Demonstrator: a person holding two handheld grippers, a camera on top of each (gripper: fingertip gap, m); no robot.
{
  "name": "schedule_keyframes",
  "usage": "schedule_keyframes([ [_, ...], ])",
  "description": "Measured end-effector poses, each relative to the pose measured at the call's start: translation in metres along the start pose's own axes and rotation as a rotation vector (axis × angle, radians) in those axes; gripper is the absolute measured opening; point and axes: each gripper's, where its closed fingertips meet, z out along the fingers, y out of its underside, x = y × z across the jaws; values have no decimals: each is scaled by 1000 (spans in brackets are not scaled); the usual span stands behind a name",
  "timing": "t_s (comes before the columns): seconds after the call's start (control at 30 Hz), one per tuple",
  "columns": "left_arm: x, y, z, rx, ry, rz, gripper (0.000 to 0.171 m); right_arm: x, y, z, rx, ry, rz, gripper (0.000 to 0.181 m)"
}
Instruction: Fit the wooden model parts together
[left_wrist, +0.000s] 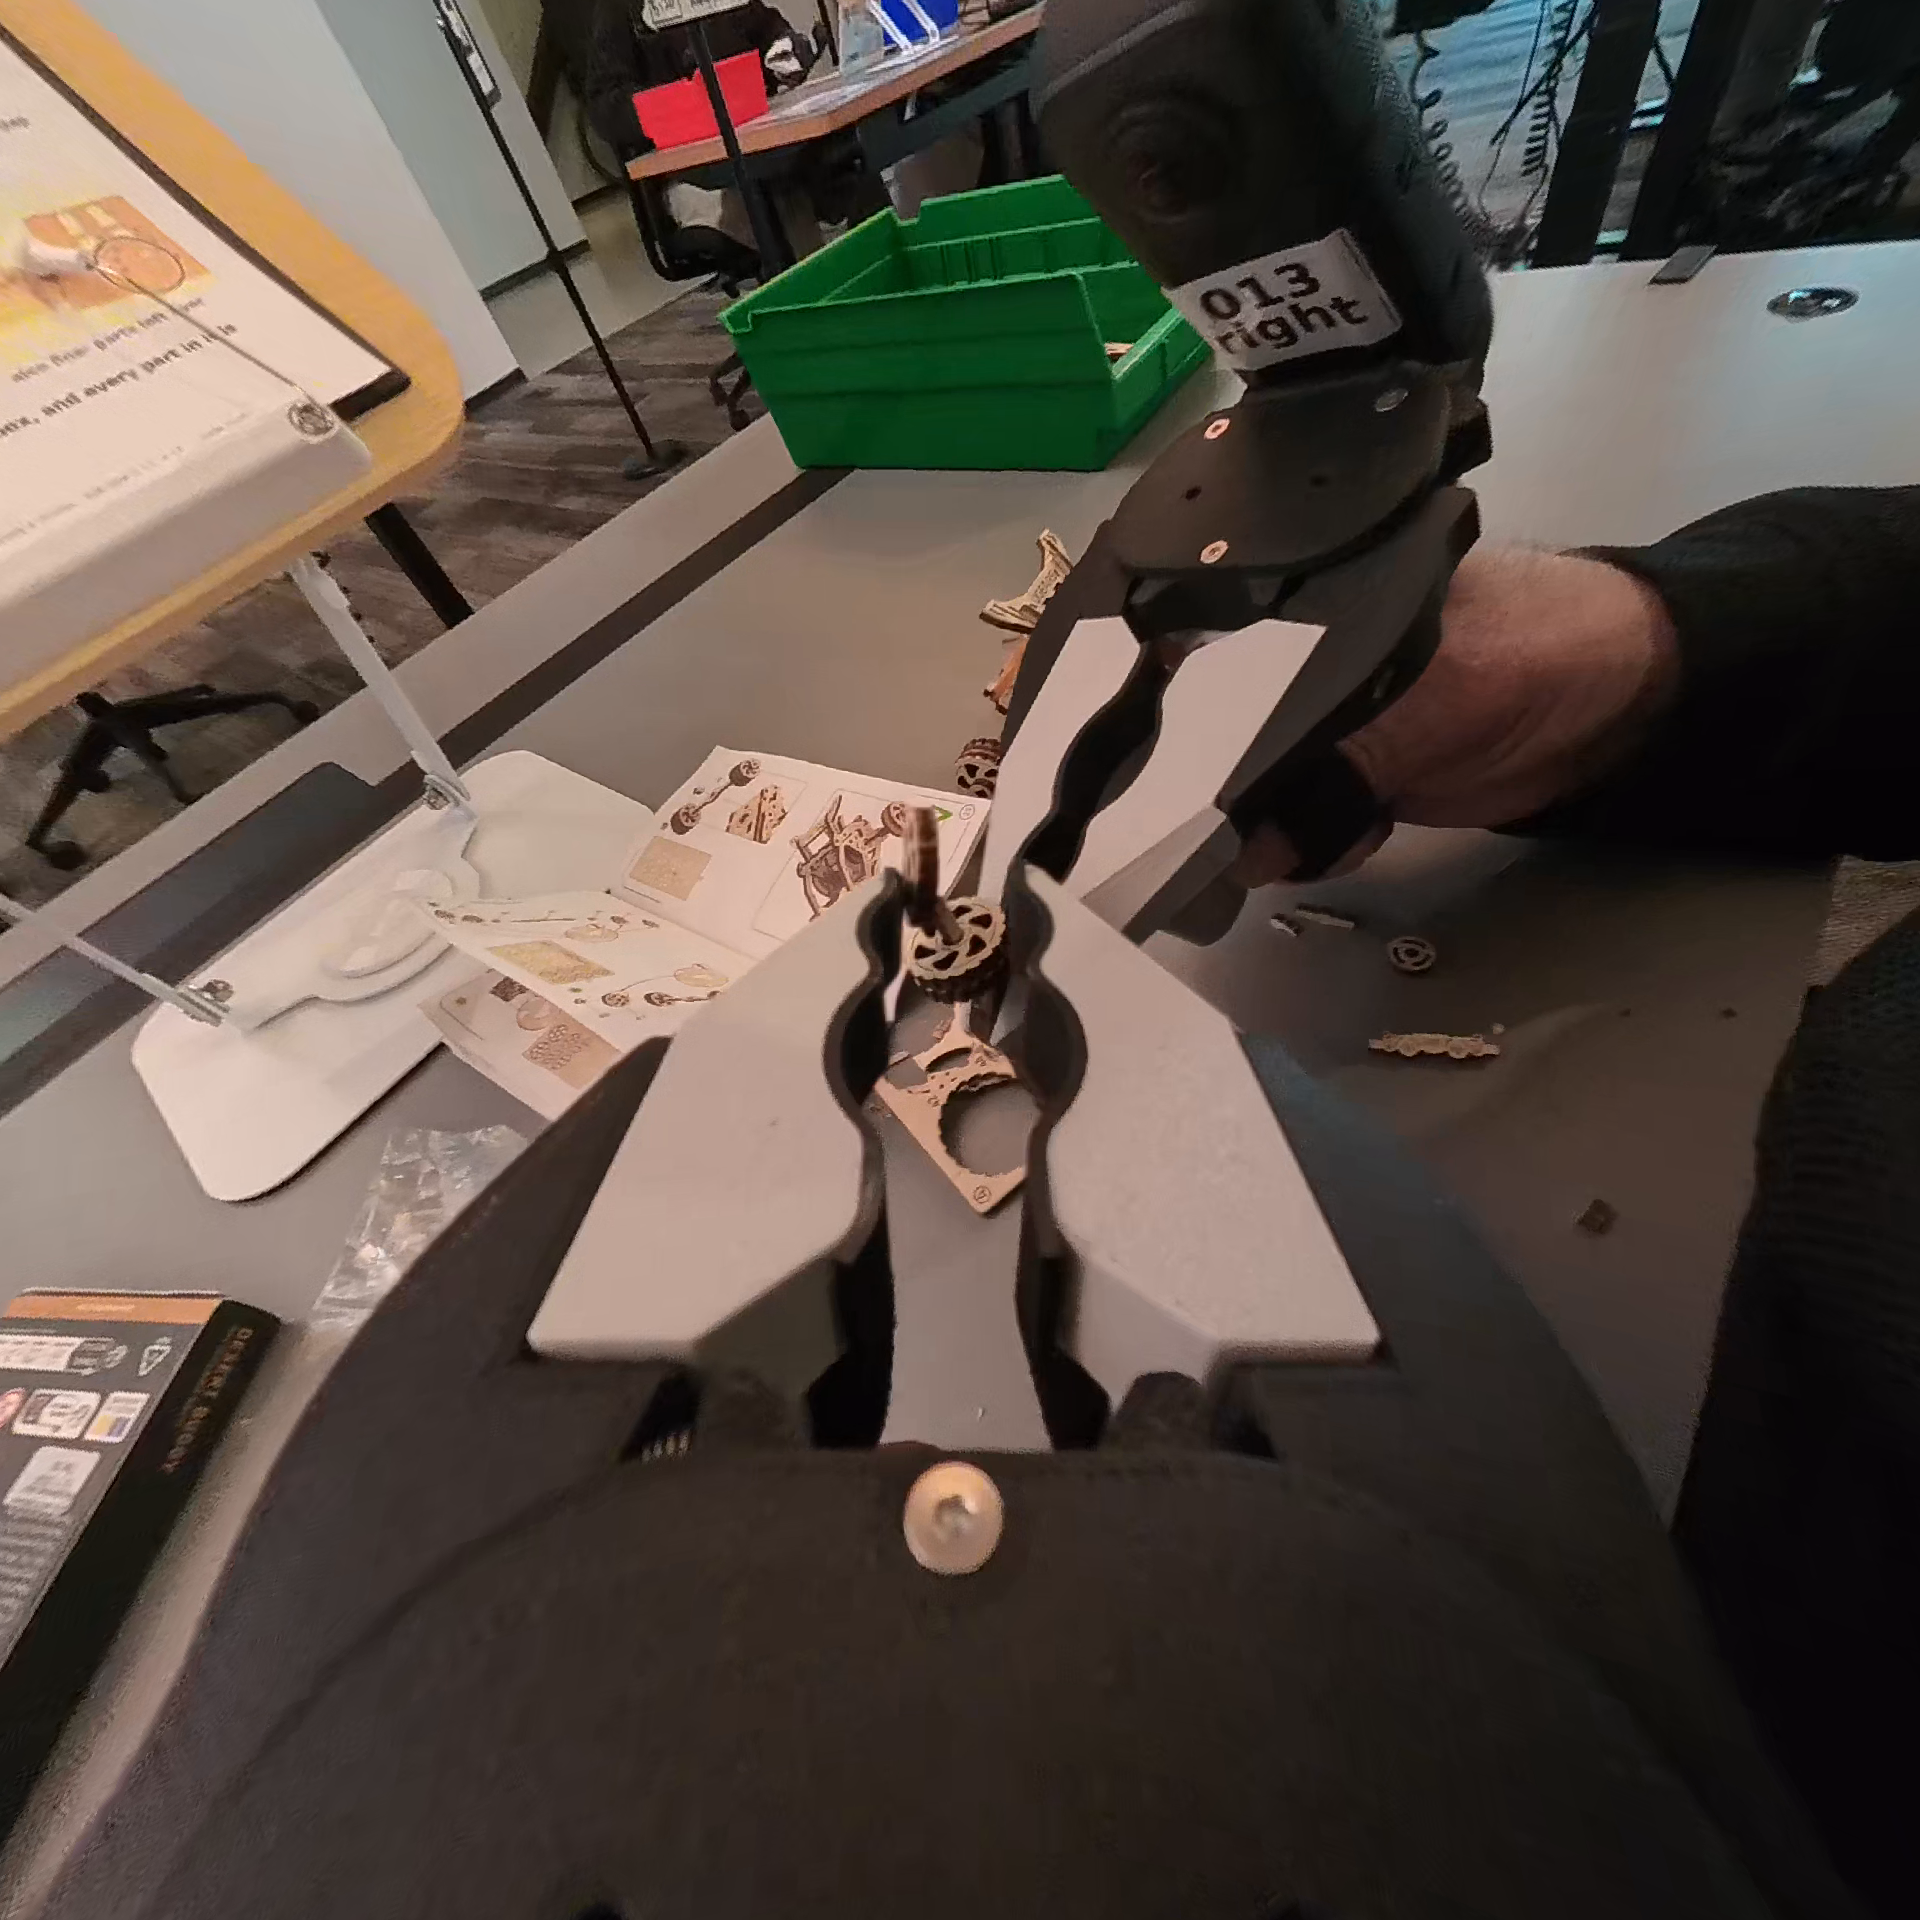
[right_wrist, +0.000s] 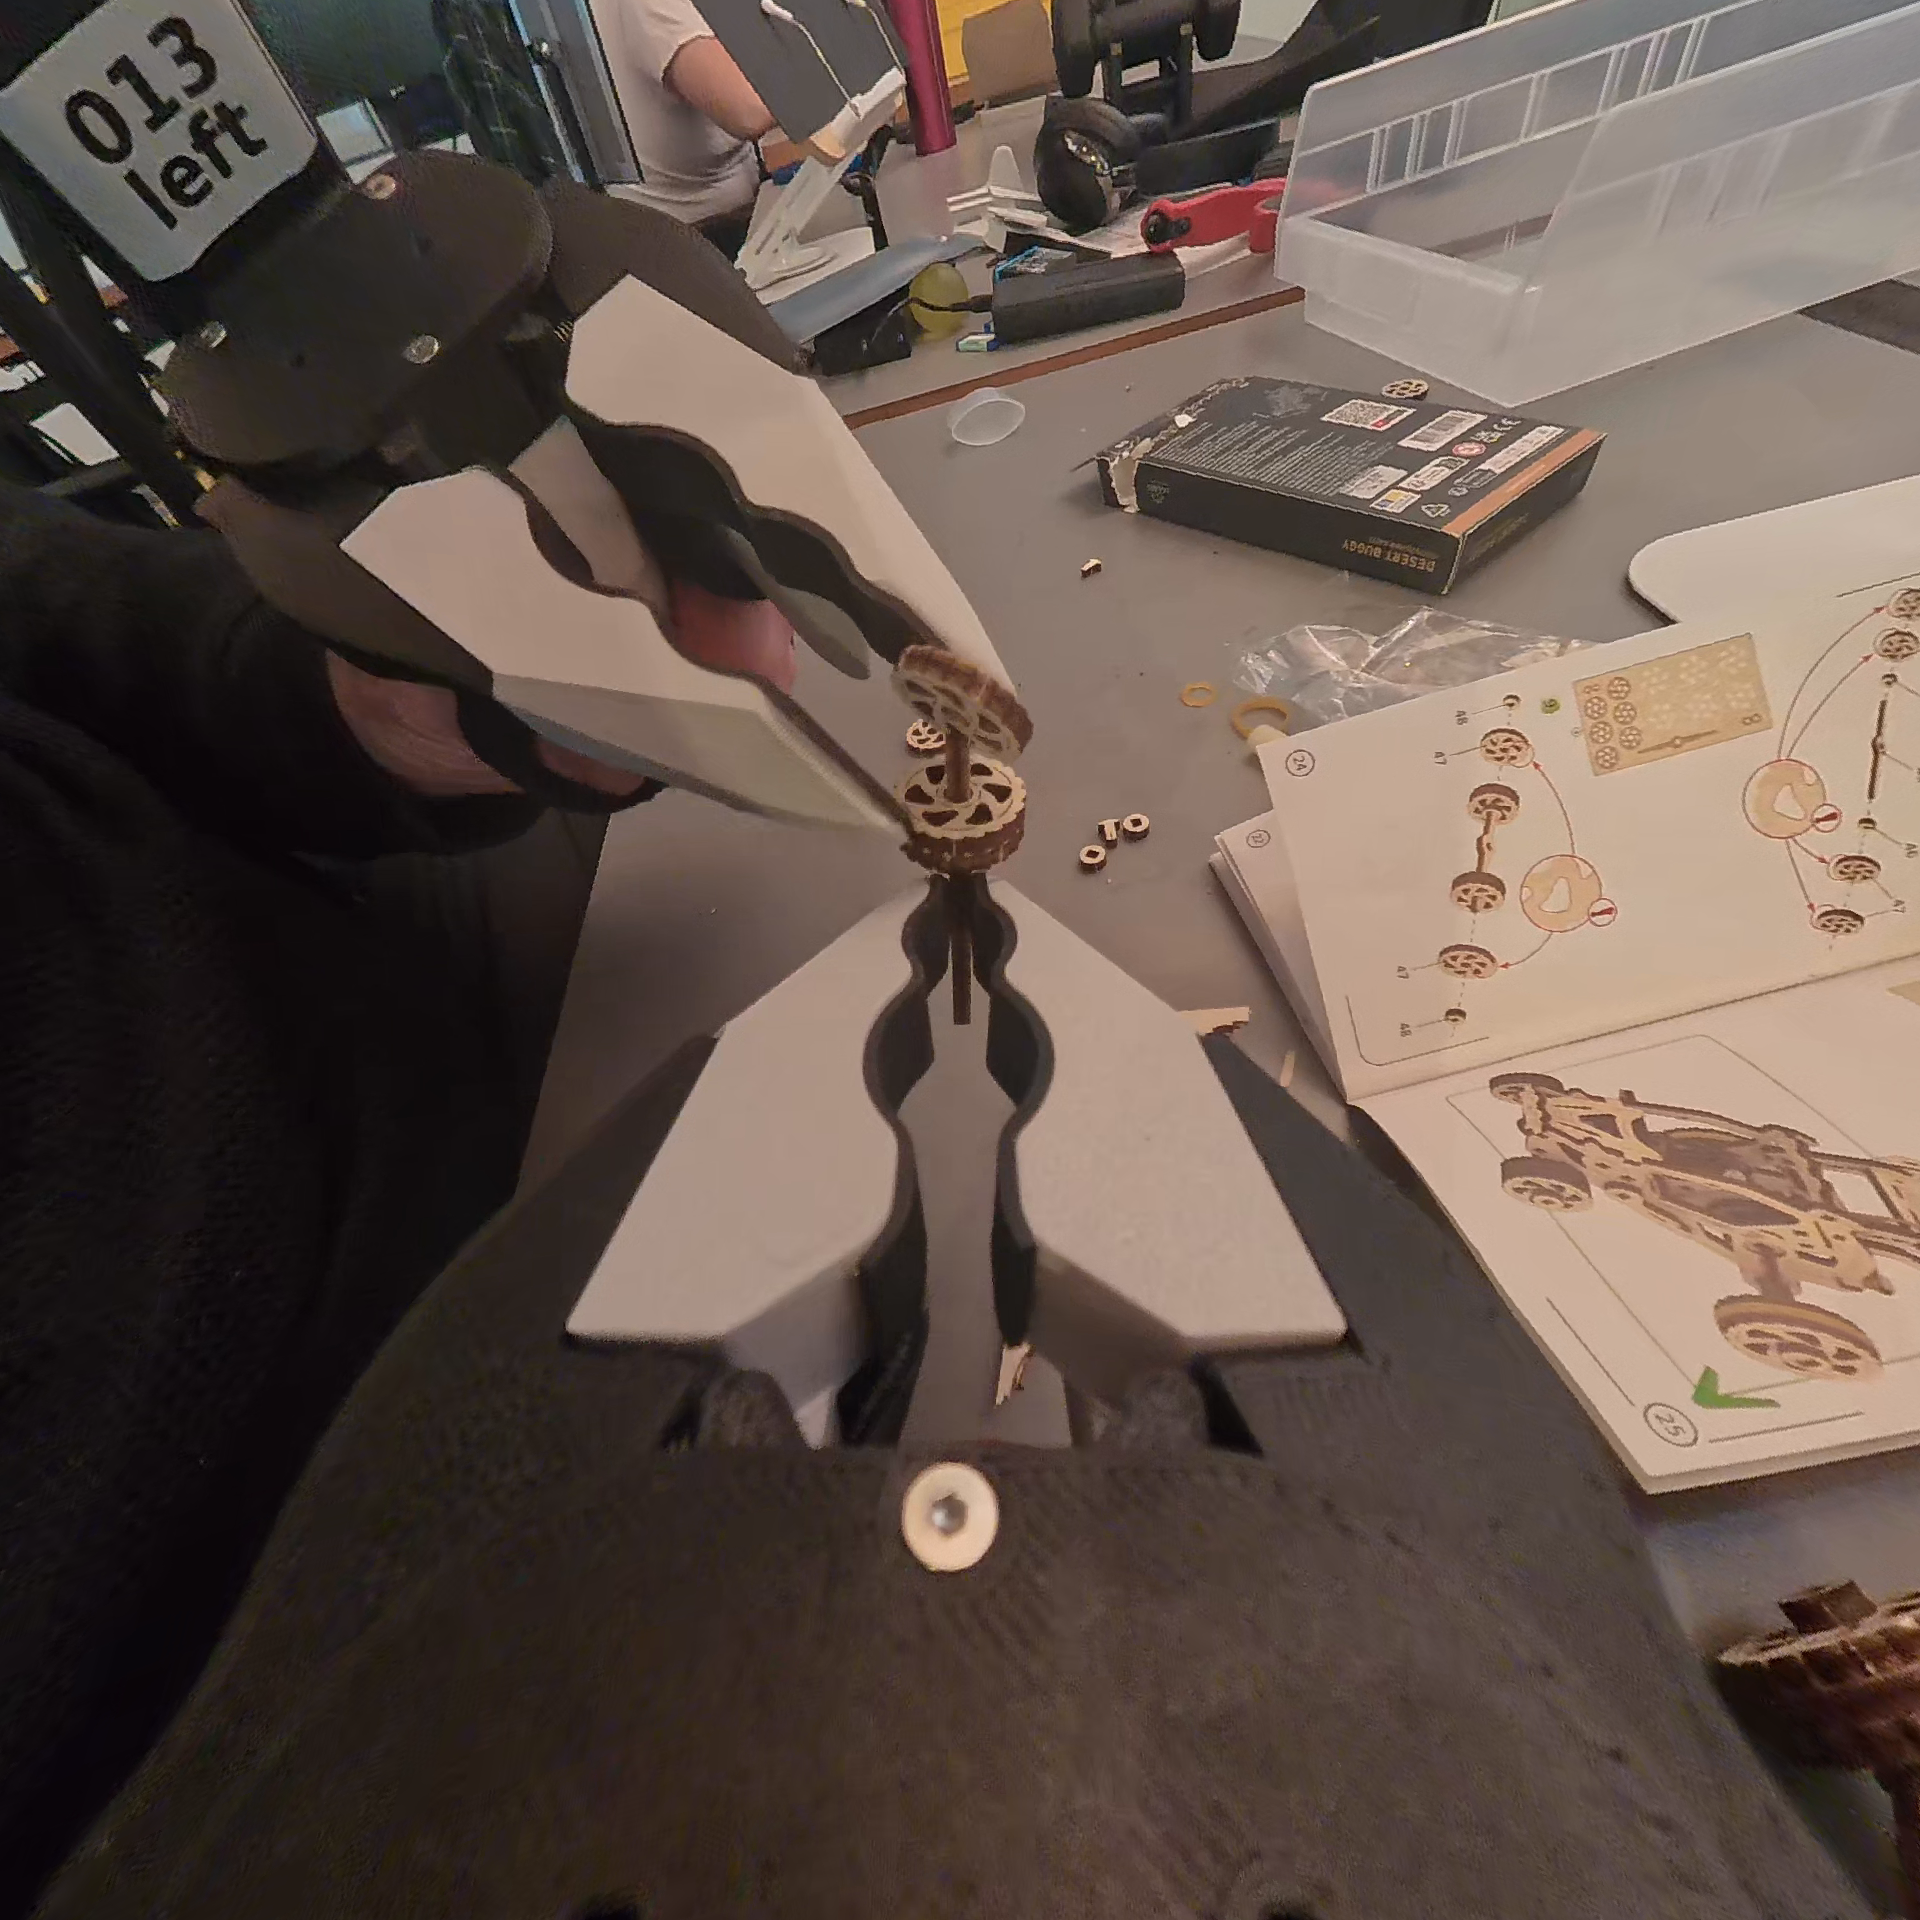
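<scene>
A thin wooden axle carries two small wooden wheels, a lower wheel (left_wrist: 956, 951) (right_wrist: 961, 821) and a farther wheel (left_wrist: 920, 831) (right_wrist: 961, 701). My left gripper (left_wrist: 956, 894) is shut on the lower wheel, whose rim sits between its fingertips; it enters the right wrist view (right_wrist: 956, 753) from the upper left. My right gripper (right_wrist: 956, 888) is shut on the axle rod (right_wrist: 956, 966) just under the lower wheel, and reaches in from the upper right in the left wrist view (left_wrist: 1013, 868). A flat wooden part (left_wrist: 956, 1101) lies on the table below.
An open instruction booklet (left_wrist: 727, 914) (right_wrist: 1558, 935), a black box (right_wrist: 1351, 478) (left_wrist: 94, 1455), a white stand base (left_wrist: 312, 1039), a green bin (left_wrist: 966, 343) and a clear bin (right_wrist: 1558, 208) ring the grey table. Loose wooden bits (left_wrist: 1434, 1044) (right_wrist: 1112, 831) lie nearby. The tips of both grippers are at nearly the same place.
</scene>
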Motion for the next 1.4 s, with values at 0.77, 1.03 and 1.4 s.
schedule_keyframes([
  [0.77,-5,3,-8,-107,-67,254,1,-1,3,2,-13,-9,-4,1],
  [1.03,-7,6,-9,-213,-123,519,1,-5,2,2,-9,-40,16,1],
  [1.4,-8,9,-13,-301,-132,766,1,-8,3,2,-10,-65,41,1],
])
